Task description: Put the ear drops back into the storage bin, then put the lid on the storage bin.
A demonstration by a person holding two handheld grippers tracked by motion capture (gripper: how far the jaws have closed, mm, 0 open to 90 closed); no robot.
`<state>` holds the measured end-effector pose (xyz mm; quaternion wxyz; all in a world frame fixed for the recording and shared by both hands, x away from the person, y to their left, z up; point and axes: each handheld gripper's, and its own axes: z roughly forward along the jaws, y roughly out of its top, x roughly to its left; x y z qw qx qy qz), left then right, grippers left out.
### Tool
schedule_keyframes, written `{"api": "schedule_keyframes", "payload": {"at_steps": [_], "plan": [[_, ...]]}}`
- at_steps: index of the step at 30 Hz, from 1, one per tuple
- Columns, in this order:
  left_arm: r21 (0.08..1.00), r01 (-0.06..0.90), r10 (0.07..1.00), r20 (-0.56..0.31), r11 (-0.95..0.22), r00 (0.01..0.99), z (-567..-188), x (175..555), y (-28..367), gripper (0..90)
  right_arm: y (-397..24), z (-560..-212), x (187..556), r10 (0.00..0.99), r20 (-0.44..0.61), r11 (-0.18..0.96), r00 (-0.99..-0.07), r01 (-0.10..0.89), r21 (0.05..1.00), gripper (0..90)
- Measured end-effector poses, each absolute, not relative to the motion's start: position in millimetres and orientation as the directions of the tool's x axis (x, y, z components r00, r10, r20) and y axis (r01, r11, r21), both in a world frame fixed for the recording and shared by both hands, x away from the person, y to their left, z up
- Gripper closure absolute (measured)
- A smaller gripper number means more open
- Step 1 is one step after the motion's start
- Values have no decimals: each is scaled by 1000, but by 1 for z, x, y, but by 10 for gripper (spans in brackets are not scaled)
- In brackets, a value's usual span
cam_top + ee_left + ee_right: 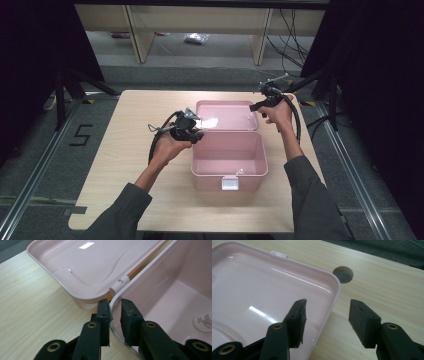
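The pink box [229,162] sits mid-frame, its lid [227,116] flat behind; keep the left gripper [115,305] pinching the box rim, and close the wide-apart right gripper [327,310] squarely on the lid's edge

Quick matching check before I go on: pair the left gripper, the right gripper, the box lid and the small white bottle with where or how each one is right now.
Things:
1. left gripper
2. right gripper
3. box lid
4. small white bottle

States:
A. lying open flat on the table behind the box
B. jaws apart, astride the lid's rim near its corner
C. resting on the floor of the pink box
D. jaws set either side of the box's rim by the hinge

Pairs: 1-D, 2-B, 3-A, 4-C
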<state>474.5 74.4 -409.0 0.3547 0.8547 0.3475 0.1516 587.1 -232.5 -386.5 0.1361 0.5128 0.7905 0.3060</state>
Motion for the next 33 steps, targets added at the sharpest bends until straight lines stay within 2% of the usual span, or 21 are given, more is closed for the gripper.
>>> {"api": "schedule_keyframes", "payload": {"at_steps": [1, 5, 9, 10, 12, 16, 17, 19, 33], "plan": [[711, 486, 701, 13, -508, 713, -409, 474, 74, 770, -234, -387, 588, 894, 67, 305, -443, 712, 632, 492], [712, 485, 700, 12, -508, 714, -409, 475, 75, 771, -234, -388, 590, 898, 96, 282, -430, 729, 624, 503], [712, 484, 699, 13, -508, 715, -409, 475, 75, 771, -233, -389, 590, 904, 75, 287, -421, 727, 624, 513], [712, 484, 699, 13, -508, 715, -409, 475, 75, 771, -230, -389, 589, 909, 116, 255, -401, 754, 606, 516], [712, 484, 699, 13, -509, 715, -409, 475, 75, 771, -233, -391, 592, 899, 71, 297, -433, 720, 627, 521], [713, 483, 698, 12, -508, 716, -409, 475, 75, 771, -230, -395, 594, 897, 78, 299, -435, 726, 619, 535], [713, 483, 697, 12, -508, 717, -409, 475, 75, 772, -228, -395, 593, 906, 93, 275, -413, 741, 612, 538], [715, 482, 698, 11, -507, 716, -409, 475, 75, 772, -228, -397, 595, 903, 62, 302, -425, 730, 613, 541], [717, 476, 694, 15, -509, 720, -409, 475, 75, 772, -219, -407, 601, 910, 70, 293, -408, 754, 588, 598]]}}
